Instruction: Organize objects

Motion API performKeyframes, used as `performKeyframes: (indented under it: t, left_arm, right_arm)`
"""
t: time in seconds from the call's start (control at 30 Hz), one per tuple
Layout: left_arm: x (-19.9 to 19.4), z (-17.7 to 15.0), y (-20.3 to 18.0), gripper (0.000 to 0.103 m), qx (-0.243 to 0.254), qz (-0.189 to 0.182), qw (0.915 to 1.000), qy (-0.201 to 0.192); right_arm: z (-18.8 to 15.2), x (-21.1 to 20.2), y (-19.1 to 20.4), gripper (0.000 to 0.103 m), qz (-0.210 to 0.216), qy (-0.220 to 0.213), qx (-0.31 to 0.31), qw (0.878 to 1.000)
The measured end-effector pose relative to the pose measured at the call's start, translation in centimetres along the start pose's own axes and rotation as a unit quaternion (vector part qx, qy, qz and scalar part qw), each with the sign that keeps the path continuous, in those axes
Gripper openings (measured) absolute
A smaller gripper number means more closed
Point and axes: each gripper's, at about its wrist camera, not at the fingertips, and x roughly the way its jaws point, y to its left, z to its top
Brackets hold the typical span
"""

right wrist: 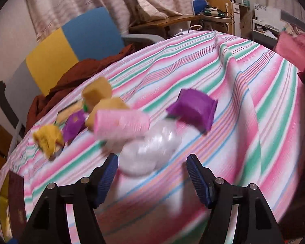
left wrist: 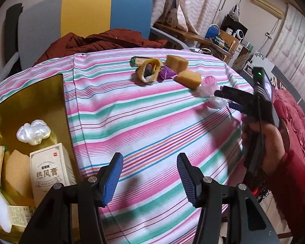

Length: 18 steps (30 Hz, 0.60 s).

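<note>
Blue pads (right wrist: pixel 107 180) of the right gripper (right wrist: pixel 152 174) stand spread and empty, a crumpled clear bag (right wrist: pixel 150 152) just ahead at frame centre. Left gripper (left wrist: pixel 150 174), jaws also apart and empty, hangs over the striped cloth (left wrist: pixel 152 122) by the gold tray (left wrist: pixel 30 101) at lower left. Likely step: reaching for the bag; next, straddle and pinch it. Sponges (left wrist: pixel 188 78) lie upper centre; chair (left wrist: pixel 81 14) and curtains behind.

— What sort of place is this?
— A home, a lived-in room: patterned curtains (left wrist: pixel 195 2), a wall air conditioner (left wrist: pixel 267 5), a cluttered wooden side desk (right wrist: pixel 179 20).
— And beyond the far edge of the striped tablecloth (left wrist: pixel 152 109)?
— A colour-block chair (left wrist: pixel 87 14), a reddish-brown garment (left wrist: pixel 103 40) draped on it.
</note>
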Motion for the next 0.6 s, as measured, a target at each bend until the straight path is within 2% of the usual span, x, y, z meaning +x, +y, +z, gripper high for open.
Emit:
performKeyframes:
  t: [0.17,0.23,0.37,0.43,0.6]
  left_arm:
    - [0.4,0.0,-0.3,0.056,0.003,0.003,1.0000,0.006]
    - [0.7,0.0,-0.4,0.056,0.003,0.004,0.9999,0.009]
    - [1.5,0.6,-1.0,0.056,0.009,0.001,0.9999,0.013]
    - [2.0,1.1,-1.5,0.056,0.017,0.000,0.9998,0.012]
    - [3.9,3.3,-3.4,0.056,0.031,-0.014,0.9994,0.008]
  right_arm:
    - [0.3,1.7,0.0,0.071,-0.009,0.003,-0.012,1.000]
    - [0.0,1.6,0.3,0.068,-0.019,-0.010,-0.033,0.999]
    - [-1.4,1.4,0.8,0.049,-0.020,-0.036,-0.072,0.997]
    - [-1.5,1.1,0.6,0.046,-0.019,-0.048,-0.062,0.997]
    - [-1.9,0.4,-2.4,0.044,-0.026,-0.078,0.020,0.996]
